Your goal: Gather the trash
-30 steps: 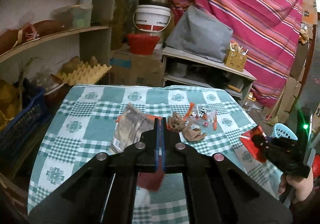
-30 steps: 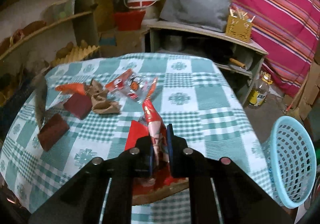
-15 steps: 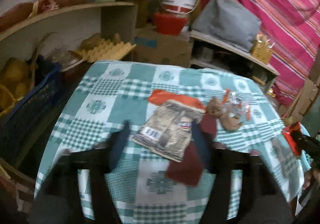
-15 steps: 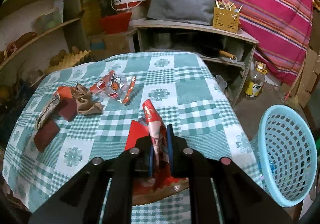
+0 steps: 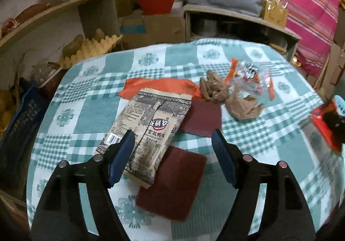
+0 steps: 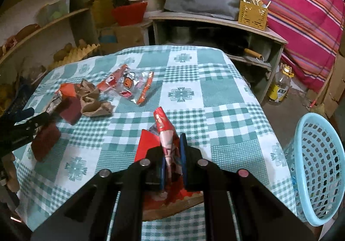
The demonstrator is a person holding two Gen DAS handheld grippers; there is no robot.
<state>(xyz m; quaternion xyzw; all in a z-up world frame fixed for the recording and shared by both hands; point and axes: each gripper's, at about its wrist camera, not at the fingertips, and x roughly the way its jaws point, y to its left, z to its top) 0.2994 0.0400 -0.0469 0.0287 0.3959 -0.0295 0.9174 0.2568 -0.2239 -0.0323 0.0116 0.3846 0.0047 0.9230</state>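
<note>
Reading 龙利多: beige snack bag [image 5: 148, 129]

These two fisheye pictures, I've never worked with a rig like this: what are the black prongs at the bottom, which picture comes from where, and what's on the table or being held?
The black prongs are two-finger grippers, one in each hand of a person; there is no robot arm. Each picture comes from a camera on one gripper, looking forward along its fingers.

In the left wrist view, the left gripper has its jaws opening, nothing pressed between them, over a beige snack bag on the checked tablecloth. Beside the bag lie two dark red pads, an orange wrapper, crumpled brown paper and a clear printed wrapper.

In the right wrist view, the right gripper is shut on a red wrapper. A light blue basket stands off the table's right edge, probably for the trash.
</note>
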